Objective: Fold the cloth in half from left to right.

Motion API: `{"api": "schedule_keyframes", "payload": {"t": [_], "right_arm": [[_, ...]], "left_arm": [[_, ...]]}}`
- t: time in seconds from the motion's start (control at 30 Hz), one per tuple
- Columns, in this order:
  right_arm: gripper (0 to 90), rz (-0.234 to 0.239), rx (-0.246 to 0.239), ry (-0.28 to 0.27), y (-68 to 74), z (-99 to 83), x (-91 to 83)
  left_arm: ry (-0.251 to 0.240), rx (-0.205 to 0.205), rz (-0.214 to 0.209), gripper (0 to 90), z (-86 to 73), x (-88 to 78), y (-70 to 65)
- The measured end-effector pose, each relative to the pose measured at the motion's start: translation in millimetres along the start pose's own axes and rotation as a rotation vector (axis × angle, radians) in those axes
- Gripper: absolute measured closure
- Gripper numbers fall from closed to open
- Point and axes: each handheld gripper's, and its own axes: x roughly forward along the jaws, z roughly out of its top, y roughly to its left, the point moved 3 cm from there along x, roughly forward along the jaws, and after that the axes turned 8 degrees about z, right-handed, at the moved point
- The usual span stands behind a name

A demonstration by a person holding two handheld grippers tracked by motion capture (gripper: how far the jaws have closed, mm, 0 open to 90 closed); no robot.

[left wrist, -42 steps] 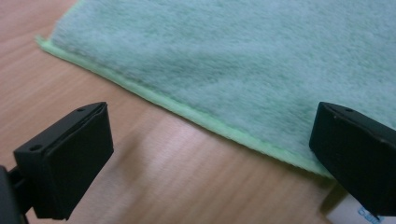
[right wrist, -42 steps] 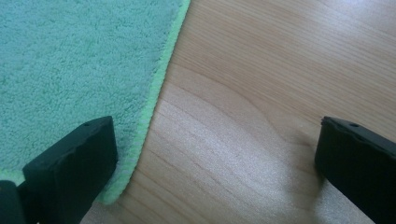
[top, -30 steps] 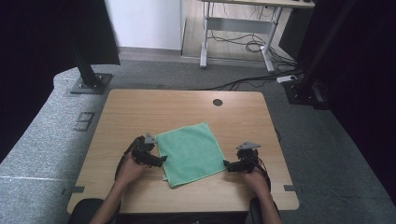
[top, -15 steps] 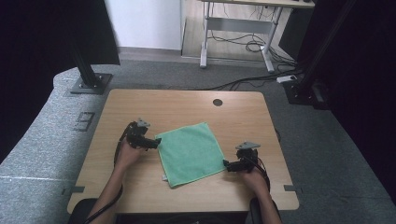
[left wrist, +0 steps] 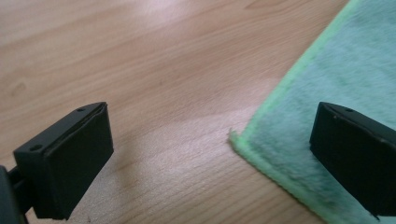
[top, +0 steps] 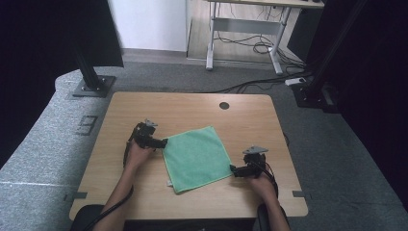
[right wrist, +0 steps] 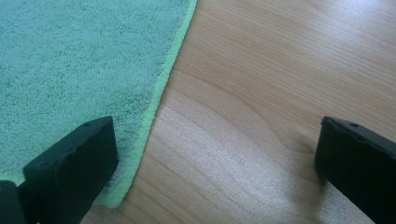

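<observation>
A green cloth [top: 196, 157] lies flat on the wooden table [top: 192, 108], turned a little askew. My left gripper [top: 162, 143] is at the cloth's far left corner, open. In the left gripper view that corner [left wrist: 233, 136] sits between the two black jaws, the right jaw over the cloth [left wrist: 341, 79]. My right gripper [top: 234, 170] rests at the cloth's near right corner, open. In the right gripper view the cloth's bright edge [right wrist: 161, 88] runs up from beside the left jaw, with bare wood under the right jaw.
A round cable hole [top: 224, 105] is in the table near its far edge. Black stand bases [top: 91, 85] stand on the grey floor beyond the table, left and right. A desk frame with cables [top: 245, 38] is farther back.
My left gripper has moved away from me along the cloth's left edge, from near its lower left part up to the far left corner. The right gripper has stayed put.
</observation>
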Motion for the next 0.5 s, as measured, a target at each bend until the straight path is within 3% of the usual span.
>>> {"api": "schedule_keyframes", "payload": {"t": [0.1,0.5], "right_arm": [[0.0,0.000,0.000,0.000,0.0,0.0,0.0],[0.0,0.011,0.002,0.013,-0.6,1.4,-0.7]], "left_arm": [[0.007,-0.016,-0.005,0.0,-2.8,5.2,1.4],[-0.001,-0.008,-0.020,1.3,-3.1,5.1,2.0]]}}
